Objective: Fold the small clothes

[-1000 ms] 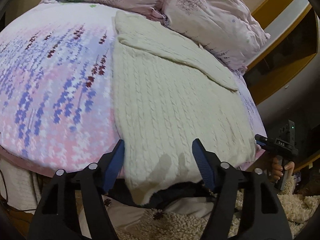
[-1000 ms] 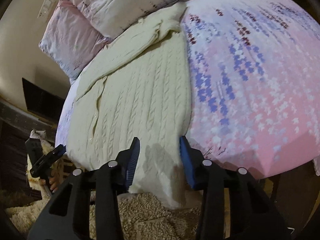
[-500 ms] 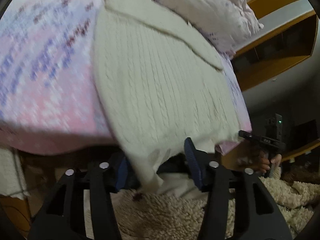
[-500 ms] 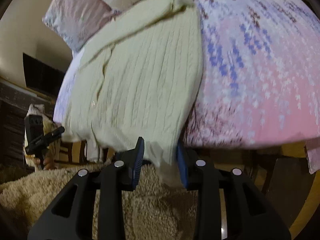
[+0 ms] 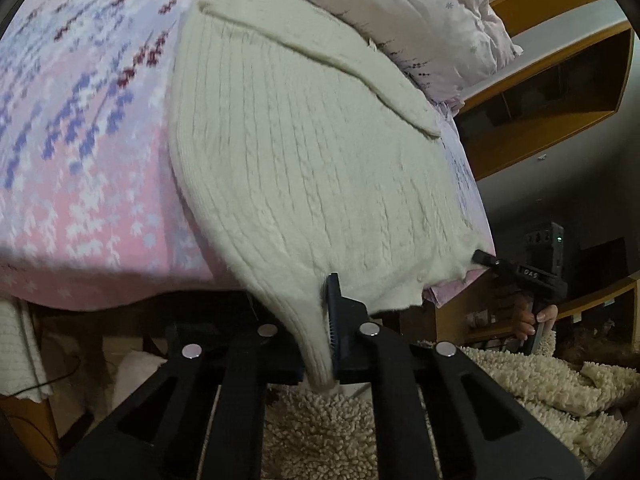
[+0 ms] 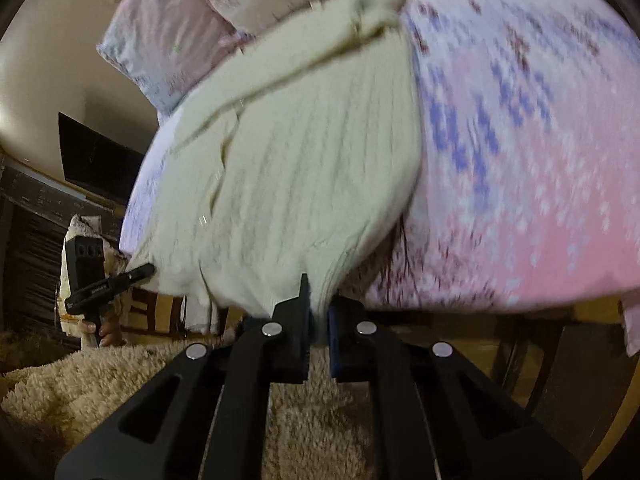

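Observation:
A cream cable-knit sweater [image 5: 304,152] lies on the pink and purple floral bed [image 5: 80,152], one sleeve folded across its upper part. Its bottom hem hangs over the near bed edge. My left gripper [image 5: 320,344] is shut on the hem's left corner, below the mattress edge. My right gripper [image 6: 318,320] is shut on the hem's right corner; the sweater [image 6: 288,168] is blurred in that view. Each gripper also shows in the other's view, the right one [image 5: 520,276] at the far hem corner and the left one [image 6: 104,284] likewise.
Floral pillows [image 5: 412,12] lie at the head of the bed, touching the sweater's top. A shaggy cream rug [image 5: 320,432] covers the floor below the grippers. Wooden shelving [image 5: 560,92] stands beyond the bed. A dark cabinet [image 6: 36,264] stands at the left.
Both grippers dropped below the bed edge and closed on the sweater's bottom hem corners. They were open above the hem a second ago.

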`<state>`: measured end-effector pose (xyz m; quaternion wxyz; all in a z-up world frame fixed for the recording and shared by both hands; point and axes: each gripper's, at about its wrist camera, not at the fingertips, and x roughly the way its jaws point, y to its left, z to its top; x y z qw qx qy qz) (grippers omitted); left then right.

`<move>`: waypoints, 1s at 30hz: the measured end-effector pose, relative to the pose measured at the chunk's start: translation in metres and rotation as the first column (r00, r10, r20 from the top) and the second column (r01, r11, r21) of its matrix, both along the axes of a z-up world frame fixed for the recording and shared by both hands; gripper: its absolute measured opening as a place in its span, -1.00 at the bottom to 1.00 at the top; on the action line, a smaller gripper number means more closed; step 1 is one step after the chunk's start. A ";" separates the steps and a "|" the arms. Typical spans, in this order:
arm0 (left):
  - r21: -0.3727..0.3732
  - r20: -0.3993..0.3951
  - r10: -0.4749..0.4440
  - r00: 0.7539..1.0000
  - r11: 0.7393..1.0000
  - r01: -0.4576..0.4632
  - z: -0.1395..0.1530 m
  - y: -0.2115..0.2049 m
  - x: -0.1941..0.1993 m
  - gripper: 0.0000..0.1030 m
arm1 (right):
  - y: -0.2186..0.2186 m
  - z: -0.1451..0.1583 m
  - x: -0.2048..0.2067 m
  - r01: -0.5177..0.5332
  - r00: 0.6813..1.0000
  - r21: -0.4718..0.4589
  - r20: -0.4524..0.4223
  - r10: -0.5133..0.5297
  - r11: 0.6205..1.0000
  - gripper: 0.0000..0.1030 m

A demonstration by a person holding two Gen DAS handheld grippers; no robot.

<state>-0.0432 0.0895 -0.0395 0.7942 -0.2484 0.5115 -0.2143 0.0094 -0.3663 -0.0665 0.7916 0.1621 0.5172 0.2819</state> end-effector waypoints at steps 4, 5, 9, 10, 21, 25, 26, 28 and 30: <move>0.009 0.064 0.030 0.998 0.999 -0.031 0.013 0.008 0.005 -0.89 | -0.003 0.023 -0.001 0.041 0.988 0.005 0.148 -0.041 0.999 -0.88; 0.000 0.084 0.041 0.996 0.999 -0.041 0.017 0.011 0.006 -0.89 | -0.002 0.031 -0.002 0.057 0.977 -0.008 0.205 -0.054 0.998 -0.88; 0.007 0.159 0.073 0.985 0.997 -0.075 0.033 0.019 0.015 -0.89 | 0.000 0.054 0.000 0.095 0.931 -0.056 0.358 -0.069 0.994 -0.88; 0.016 0.171 0.077 0.982 0.997 -0.081 0.036 0.020 0.017 -0.89 | -0.001 0.059 -0.001 0.106 0.918 -0.071 0.390 -0.070 0.992 -0.88; 0.188 0.366 0.142 0.920 0.957 -0.223 0.087 0.021 0.071 -0.90 | 0.043 0.119 0.026 0.312 0.671 -0.146 0.734 -0.109 0.939 -0.88; 0.251 0.441 0.144 0.886 0.928 -0.276 0.109 0.016 0.098 -0.90 | 0.066 0.133 0.044 0.391 0.578 -0.172 0.810 -0.096 0.904 -0.88; 0.267 0.460 0.143 0.876 0.919 -0.290 0.115 0.015 0.106 -0.90 | 0.071 0.136 0.050 0.412 0.557 -0.183 0.826 -0.088 0.893 -0.88; 0.281 0.484 0.146 0.863 0.908 -0.311 0.124 0.014 0.123 -0.90 | 0.081 0.141 0.064 0.445 0.527 -0.196 0.846 -0.080 0.874 -0.88; 0.291 0.505 0.152 0.850 0.897 -0.333 0.132 0.014 0.145 -0.90 | 0.088 0.144 0.080 0.480 0.512 -0.195 0.854 -0.092 0.855 -0.88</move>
